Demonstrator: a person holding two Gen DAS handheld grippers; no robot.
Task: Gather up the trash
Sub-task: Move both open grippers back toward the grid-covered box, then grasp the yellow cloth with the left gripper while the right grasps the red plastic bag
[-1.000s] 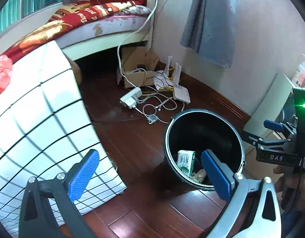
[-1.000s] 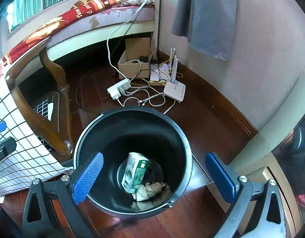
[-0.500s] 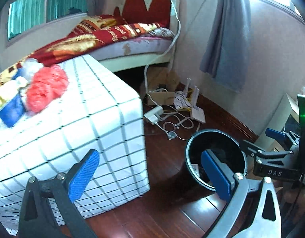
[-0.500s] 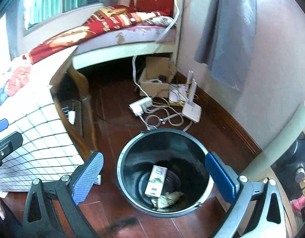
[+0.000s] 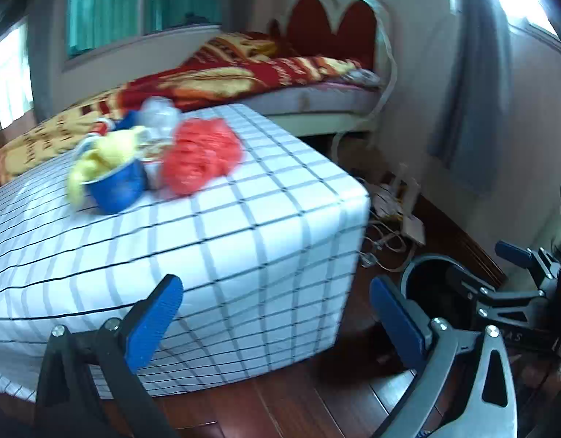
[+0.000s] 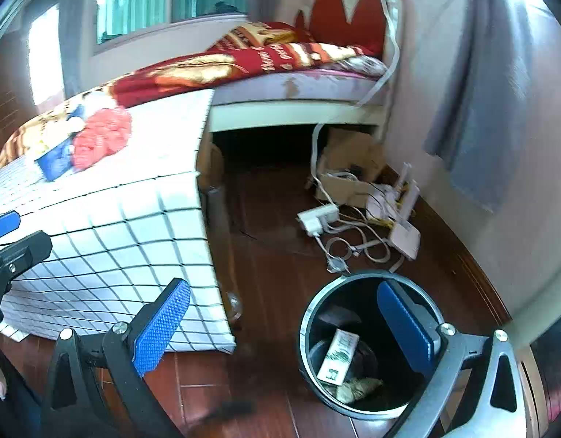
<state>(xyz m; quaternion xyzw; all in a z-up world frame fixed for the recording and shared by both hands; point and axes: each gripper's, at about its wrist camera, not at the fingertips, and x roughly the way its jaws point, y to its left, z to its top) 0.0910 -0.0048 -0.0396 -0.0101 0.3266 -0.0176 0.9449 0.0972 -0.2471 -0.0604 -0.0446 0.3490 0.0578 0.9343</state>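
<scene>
Both sets of fingers are spread wide and carrying nothing: the left gripper hangs in front of the corner of the table, its blue pads apart with only checked cloth and floor between them, and the right gripper is just as open, one blue pad against the cloth's hanging edge, the other over the mouth of the trash bin. Look inside that black bin on the wooden floor and there's part of the job done: a small green-and-white carton lying on its side and a crumpled brownish wad beside it at the bottom. Now out to what's left: on top of the table with the checked cloth sits a tight cluster of rubbish, a red crumpled bag, a blue cup stuffed with yellow wrapper, and a clear plastic bottle behind them, all touching or nearly so; blur hides anything finer. So by my read it's well under way but not close to finished, two pieces binned, a heap to go. The bin stands near the table's corner, a short carry for each piece. The cables and router by the wall look like no part of this.
</scene>
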